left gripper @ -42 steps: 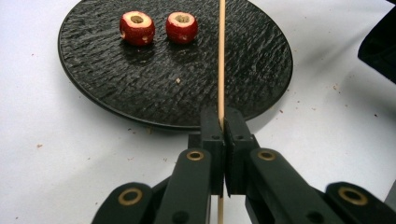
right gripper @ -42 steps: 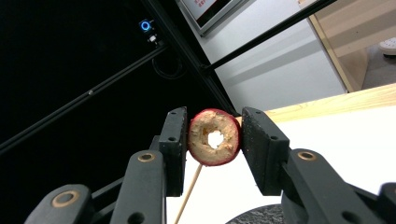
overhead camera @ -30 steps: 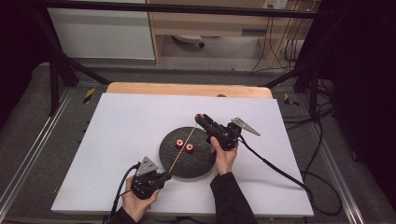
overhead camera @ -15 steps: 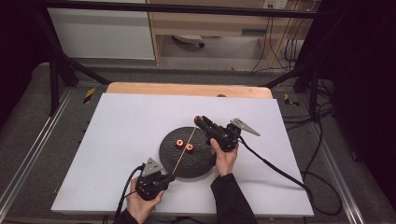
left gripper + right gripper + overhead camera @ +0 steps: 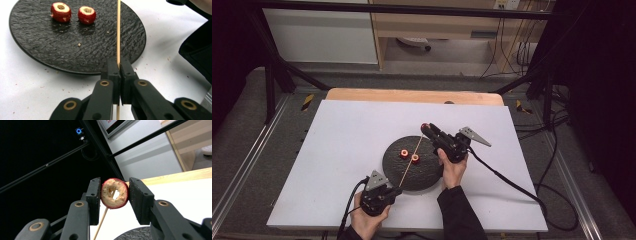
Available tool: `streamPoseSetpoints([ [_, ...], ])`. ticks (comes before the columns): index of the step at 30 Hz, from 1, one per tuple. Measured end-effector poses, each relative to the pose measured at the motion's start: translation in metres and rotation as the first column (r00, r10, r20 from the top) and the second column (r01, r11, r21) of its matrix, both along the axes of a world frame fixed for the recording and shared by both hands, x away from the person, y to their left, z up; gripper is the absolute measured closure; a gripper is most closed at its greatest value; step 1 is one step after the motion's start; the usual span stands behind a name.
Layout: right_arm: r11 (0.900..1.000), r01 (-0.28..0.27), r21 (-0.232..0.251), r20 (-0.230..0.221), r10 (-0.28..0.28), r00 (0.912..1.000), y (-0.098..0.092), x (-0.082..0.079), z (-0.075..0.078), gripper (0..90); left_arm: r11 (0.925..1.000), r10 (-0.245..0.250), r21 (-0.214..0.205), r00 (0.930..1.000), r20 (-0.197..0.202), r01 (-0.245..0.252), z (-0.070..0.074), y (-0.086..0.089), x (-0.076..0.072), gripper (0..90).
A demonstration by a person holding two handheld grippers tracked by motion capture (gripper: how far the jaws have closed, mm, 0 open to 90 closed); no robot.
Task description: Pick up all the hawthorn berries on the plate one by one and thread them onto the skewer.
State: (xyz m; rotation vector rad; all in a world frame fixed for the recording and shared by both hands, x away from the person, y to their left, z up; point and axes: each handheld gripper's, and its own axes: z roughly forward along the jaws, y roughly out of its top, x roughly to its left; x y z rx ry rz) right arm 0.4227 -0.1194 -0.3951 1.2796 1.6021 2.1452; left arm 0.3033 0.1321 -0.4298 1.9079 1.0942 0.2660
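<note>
While the thin wooden skewer (image 5: pixel 118 30) was clamped near its lower end by the left gripper (image 5: pixel 119 68), jaws pressed together on it, a cored red fruit ring (image 5: pixel 114 193) was seen between the right gripper (image 5: pixel 428 128) jaws at the skewer's far tip, above the far edge of the black slate plate (image 5: pixel 427 175). The left jaw was touching the ring; a slight gap was seen at the right one, so a firm pinch could not be confirmed. Two more red rings (image 5: pixel 409 155) were left on the plate, just beside the skewer. The skewer was judged light, stiff but snappable; the rings soft, crumbly, best taken by the skin sides. No readable writing was found on the counter (image 5: pixel 342 140).
</note>
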Motion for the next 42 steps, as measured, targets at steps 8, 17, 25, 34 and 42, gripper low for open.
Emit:
streamPoseSetpoints([
  [8,0.9997,0.013,0.020,0.015,-0.013,0.9998,0.000,-0.001,0.002,63.5,0.9989,0.025,-0.041,0.9996,0.015,-0.024,-0.001,-0.003,-0.003,88.4],
  [17,0.9997,0.025,0.004,0.024,-0.025,0.9994,0.000,-0.001,0.001,63.6,0.9966,0.045,-0.069,0.9990,0.006,-0.045,-0.002,-0.015,-0.008,88.4],
  [25,0.9991,0.035,0.023,0.030,-0.035,0.9989,-0.003,0.001,0.004,63.7,0.9957,0.052,-0.077,0.9986,-0.002,-0.052,-0.006,-0.010,-0.007,88.4],
  [34,0.9998,-0.015,0.016,-0.006,0.015,0.9999,0.008,-0.004,-0.010,63.7,0.9887,0.079,-0.128,0.9969,0.004,-0.078,0.007,-0.015,0.001,88.4],
  [42,0.9978,-0.065,-0.015,-0.038,0.064,0.9972,0.016,-0.016,-0.020,63.6,0.9908,0.075,-0.114,0.9970,0.018,-0.072,0.011,-0.015,0.019,88.4],
])
